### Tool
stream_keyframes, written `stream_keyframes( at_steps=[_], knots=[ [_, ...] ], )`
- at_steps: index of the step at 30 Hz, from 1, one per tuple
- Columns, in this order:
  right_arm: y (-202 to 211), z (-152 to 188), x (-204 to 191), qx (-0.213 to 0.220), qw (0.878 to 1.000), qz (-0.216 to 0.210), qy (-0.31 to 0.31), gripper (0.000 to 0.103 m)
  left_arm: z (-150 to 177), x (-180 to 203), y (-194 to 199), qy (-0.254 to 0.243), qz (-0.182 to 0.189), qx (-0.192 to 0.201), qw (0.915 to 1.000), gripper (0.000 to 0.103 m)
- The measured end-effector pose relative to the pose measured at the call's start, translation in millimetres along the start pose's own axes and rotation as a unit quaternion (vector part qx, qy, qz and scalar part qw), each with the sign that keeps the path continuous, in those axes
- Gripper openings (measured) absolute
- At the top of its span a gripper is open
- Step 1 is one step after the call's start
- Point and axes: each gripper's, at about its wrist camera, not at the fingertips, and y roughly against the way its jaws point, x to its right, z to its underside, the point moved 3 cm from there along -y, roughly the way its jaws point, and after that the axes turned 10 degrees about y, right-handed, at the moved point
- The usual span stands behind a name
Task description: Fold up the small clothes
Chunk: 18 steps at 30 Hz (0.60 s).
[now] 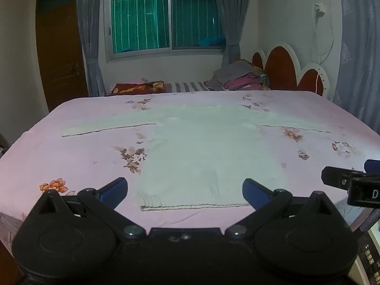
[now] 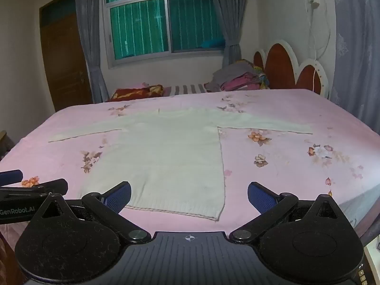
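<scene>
A white knitted sweater (image 1: 201, 152) lies flat on the pink flowered bedsheet (image 1: 78, 156), both sleeves stretched out sideways and the hem towards me. My left gripper (image 1: 185, 190) hovers open just before the hem, nothing between its blue pads. In the right wrist view the same sweater (image 2: 166, 152) lies ahead and to the left. My right gripper (image 2: 189, 196) is open above the hem's right corner and holds nothing. Each gripper shows at the edge of the other's view: the right one (image 1: 344, 178), the left one (image 2: 30, 185).
A pile of folded clothes (image 1: 239, 76) sits at the far side by the red and white headboard (image 1: 285, 71). A dark red pillow (image 1: 137, 87) lies far left. Behind are a window, grey curtains and a brown door (image 1: 59, 54). The bed edge runs just below the hem.
</scene>
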Motion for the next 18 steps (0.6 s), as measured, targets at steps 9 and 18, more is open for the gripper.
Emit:
stream_keyframes(
  at_steps=[9,18],
  knots=[
    [-1.9,-0.6,-1.5,-0.002,1.0,0.004,0.008,0.103,-4.3,-2.7,-3.9,0.005,-0.001,0.0,1.0,0.103],
    [-4.8,-0.7,-3.3,-0.002,1.0,0.002,0.006,0.103,-5.1,-3.6,-2.9,0.006,-0.001,0.001,1.0,0.103]
  ],
)
